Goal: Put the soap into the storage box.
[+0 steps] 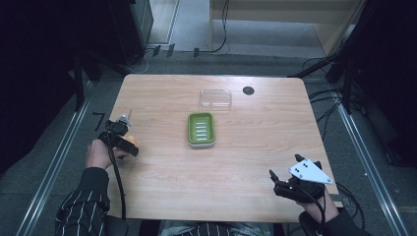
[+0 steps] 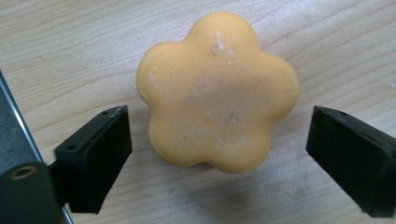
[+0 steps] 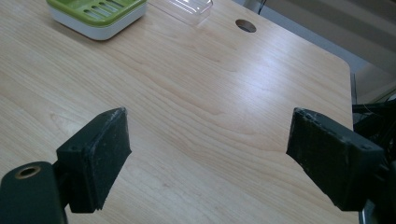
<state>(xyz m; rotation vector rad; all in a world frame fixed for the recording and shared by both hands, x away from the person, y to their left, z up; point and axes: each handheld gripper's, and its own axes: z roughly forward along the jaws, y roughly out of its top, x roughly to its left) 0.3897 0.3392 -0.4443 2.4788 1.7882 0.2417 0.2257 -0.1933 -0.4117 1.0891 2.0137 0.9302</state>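
Orange and flower-shaped, the bar of soap [image 2: 217,91] lies flat on the pale wooden counter [image 1: 246,162], well to the left of the green soap dish with a white base [image 1: 201,129], close to the counter's left edge. The left tongs [image 2: 217,158] straddle it with the jaws apart: a gap shows on each side of the soap, so nothing is clamped yet. The right tongs [image 3: 210,154] rest near the counter's front right corner, well away from the green soap dish, jaws wide apart over bare wood.

The job in hand looks like gripping the soap to carry it to the dish. The scalloped outline is the risk: if one jaw lands on a lobe and the other in a notch, the bar may twist or squirt out sideways as the tongs press. A waxy, smooth surface would make that slip more likely.

The green soap dish shows only its ribbed floor, nothing in it. Just behind it, a clear plastic lid or tray [image 1: 215,98] also appears to hold nothing.
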